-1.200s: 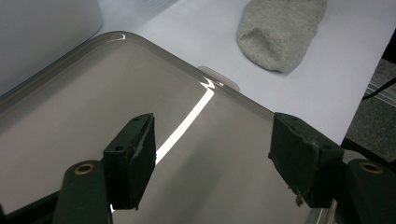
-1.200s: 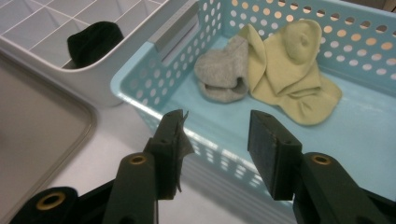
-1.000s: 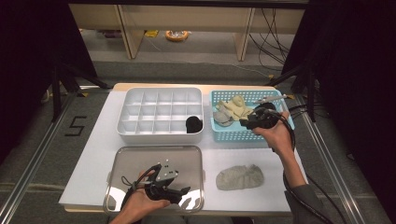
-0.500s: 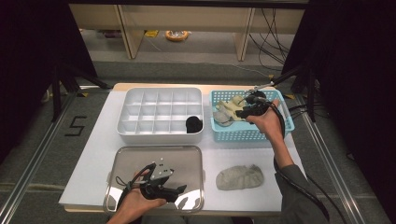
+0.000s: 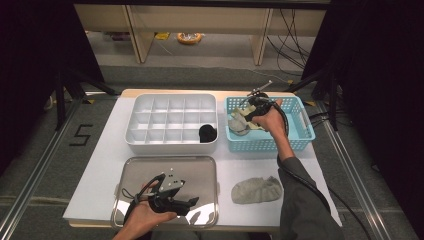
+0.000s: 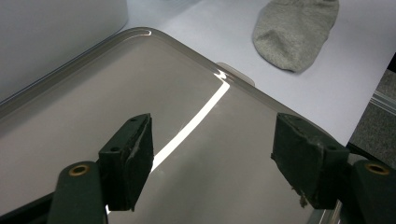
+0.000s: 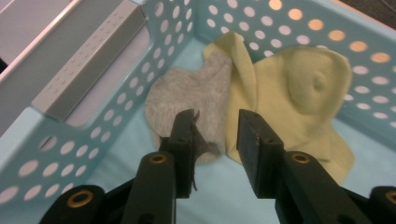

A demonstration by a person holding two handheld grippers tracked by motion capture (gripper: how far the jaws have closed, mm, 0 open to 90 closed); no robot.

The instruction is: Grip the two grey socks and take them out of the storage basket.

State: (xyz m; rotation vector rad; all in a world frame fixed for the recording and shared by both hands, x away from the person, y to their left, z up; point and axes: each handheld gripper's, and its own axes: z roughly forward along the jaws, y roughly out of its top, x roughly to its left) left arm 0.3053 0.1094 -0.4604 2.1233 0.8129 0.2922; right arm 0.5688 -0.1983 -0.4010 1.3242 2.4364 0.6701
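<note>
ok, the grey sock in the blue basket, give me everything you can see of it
The grey sock is small, of fuzzy knit, lying crumpled on the floor of the perforated light blue basket, close to its wall. A pale yellow sock lies against it, one fold draped over its edge. The right gripper has just been closing its jaws; they straddle the sock's near edge with a gap left, so a grip isn't certain.
</note>
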